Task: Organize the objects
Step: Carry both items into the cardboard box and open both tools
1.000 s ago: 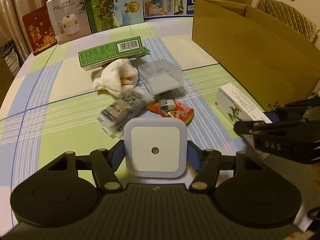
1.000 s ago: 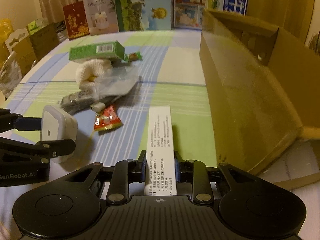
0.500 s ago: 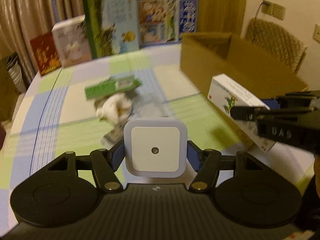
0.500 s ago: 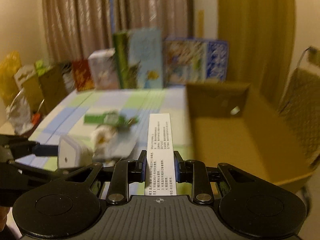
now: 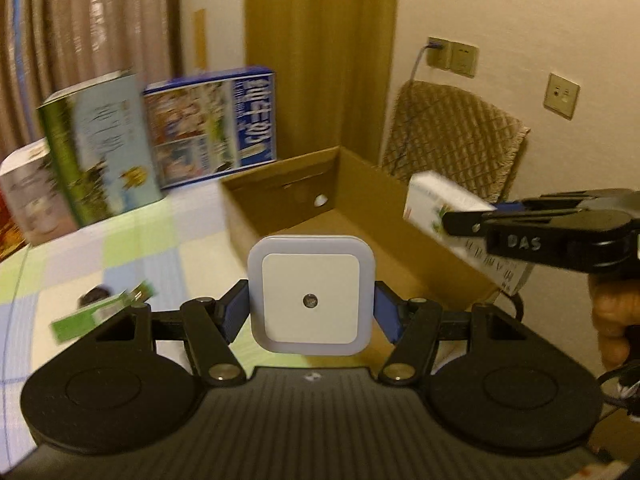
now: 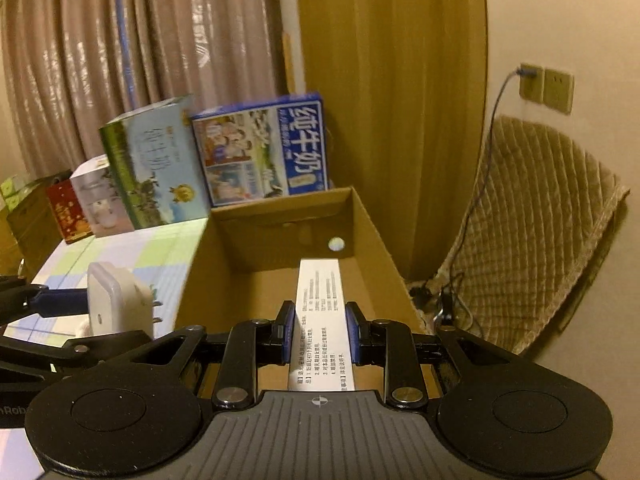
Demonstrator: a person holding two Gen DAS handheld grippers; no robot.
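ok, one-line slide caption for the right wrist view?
Right tongs hold a white printed box over the open cardboard box; left tongs alongside grip a night light.

Pleated curtains (image 6: 132,60) behind my table (image 5: 132,236), dim warm light. Beige wall (image 5: 500,12) with sockets (image 5: 452,56); quilted chair (image 6: 532,232) below them.

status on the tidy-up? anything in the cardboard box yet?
Done: nothing visible in the cardboard box; its visible floor is bare. In hand: left gripper is shut on the night light; right gripper is shut on the white carton, over the box opening. Left: releasing both, plus the green box on the table.
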